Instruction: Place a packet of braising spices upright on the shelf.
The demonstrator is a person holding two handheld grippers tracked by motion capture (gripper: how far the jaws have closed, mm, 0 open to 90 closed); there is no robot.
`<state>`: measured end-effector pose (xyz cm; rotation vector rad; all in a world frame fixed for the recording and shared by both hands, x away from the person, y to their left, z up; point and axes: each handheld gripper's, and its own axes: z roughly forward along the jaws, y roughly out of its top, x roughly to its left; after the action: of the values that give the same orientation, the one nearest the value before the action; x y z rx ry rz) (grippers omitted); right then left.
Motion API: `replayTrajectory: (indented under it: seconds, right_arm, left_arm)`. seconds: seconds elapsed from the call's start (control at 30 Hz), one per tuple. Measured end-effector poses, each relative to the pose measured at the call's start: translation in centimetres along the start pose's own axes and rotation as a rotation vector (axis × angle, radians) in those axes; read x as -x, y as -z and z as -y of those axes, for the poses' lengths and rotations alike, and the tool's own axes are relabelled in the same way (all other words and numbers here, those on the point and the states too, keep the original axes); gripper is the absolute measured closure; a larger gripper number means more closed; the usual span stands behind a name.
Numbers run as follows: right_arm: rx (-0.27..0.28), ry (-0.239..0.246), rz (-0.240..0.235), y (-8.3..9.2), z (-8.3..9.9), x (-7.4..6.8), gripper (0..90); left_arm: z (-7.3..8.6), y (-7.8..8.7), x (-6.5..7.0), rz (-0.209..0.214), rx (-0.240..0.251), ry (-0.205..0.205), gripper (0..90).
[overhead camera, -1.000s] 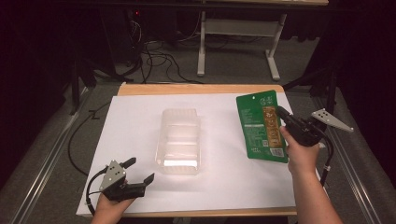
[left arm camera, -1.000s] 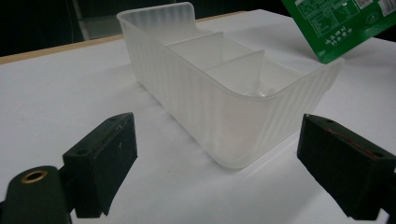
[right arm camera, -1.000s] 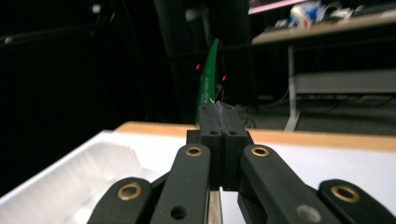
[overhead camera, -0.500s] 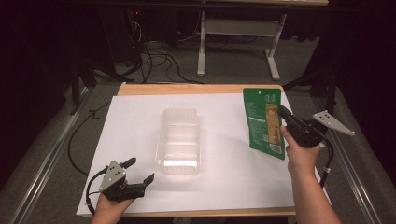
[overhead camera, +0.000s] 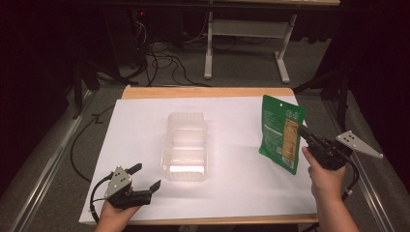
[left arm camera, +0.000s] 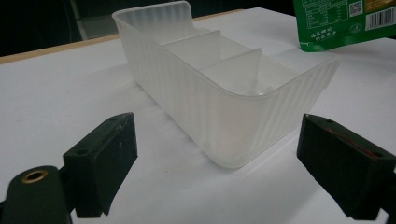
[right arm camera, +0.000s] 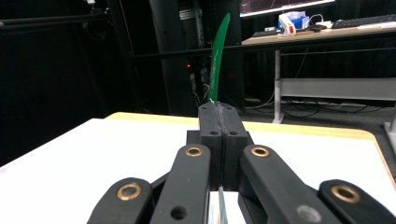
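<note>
A green snack packet [overhead camera: 280,133] hangs upright above the table's right side, with my right gripper [overhead camera: 303,131] shut on its right edge. In the right gripper view the packet [right arm camera: 217,51] shows edge-on, rising from the closed jaws of the right gripper [right arm camera: 218,116]. A translucent plastic container [overhead camera: 186,145] with dividers stands in the middle of the table. My left gripper [overhead camera: 145,176] rests open near the front left corner, pointing at the container. In the left gripper view that container [left arm camera: 219,74] lies just beyond the left gripper [left arm camera: 219,140], with nothing between the jaws.
A white sheet [overhead camera: 241,193] covers the wooden table [overhead camera: 203,92]. Behind the table, cables [overhead camera: 159,53] lie on the floor and a desk frame [overhead camera: 246,29] stands. Metal rails [overhead camera: 43,169] run along both sides of the table.
My right gripper has shifted a little to the right and toward the front edge with the packet, which now stands more upright. The left gripper has stayed put.
</note>
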<state>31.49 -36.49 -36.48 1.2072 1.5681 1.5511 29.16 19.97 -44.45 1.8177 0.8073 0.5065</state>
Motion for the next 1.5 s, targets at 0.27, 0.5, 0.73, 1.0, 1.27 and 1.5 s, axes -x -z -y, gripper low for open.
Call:
replayTrajectory:
  seconds: [0.27,0.5,0.73,1.0,1.27,1.5]
  right_arm:
    - [0.006,0.007,-0.003,2.2,0.9,-0.4,90.0]
    - [-0.002,0.005,-0.006,4.5,2.0,-0.5,90.0]
    - [-0.005,0.008,-0.004,5.8,2.9,-0.7,90.0]
    - [-0.012,0.031,-0.006,6.4,3.4,-1.1,90.0]
    - [-0.048,0.048,-0.014,5.8,3.4,-1.3,78.1]
    - [-0.116,0.035,-0.005,4.2,3.4,-0.9,73.0]
  left_arm:
    - [0.0,0.0,0.1,0.003,-0.002,-0.002,12.9]
    - [0.0,-0.1,0.2,0.005,-0.003,-0.004,12.9]
    - [0.0,-0.2,0.2,0.008,-0.009,-0.009,12.9]
    - [0.0,-0.2,0.3,0.009,-0.009,-0.010,12.9]
    - [0.0,-0.2,0.3,0.010,-0.007,-0.012,13.0]
    - [0.0,-0.1,0.3,0.008,-0.008,-0.016,13.0]
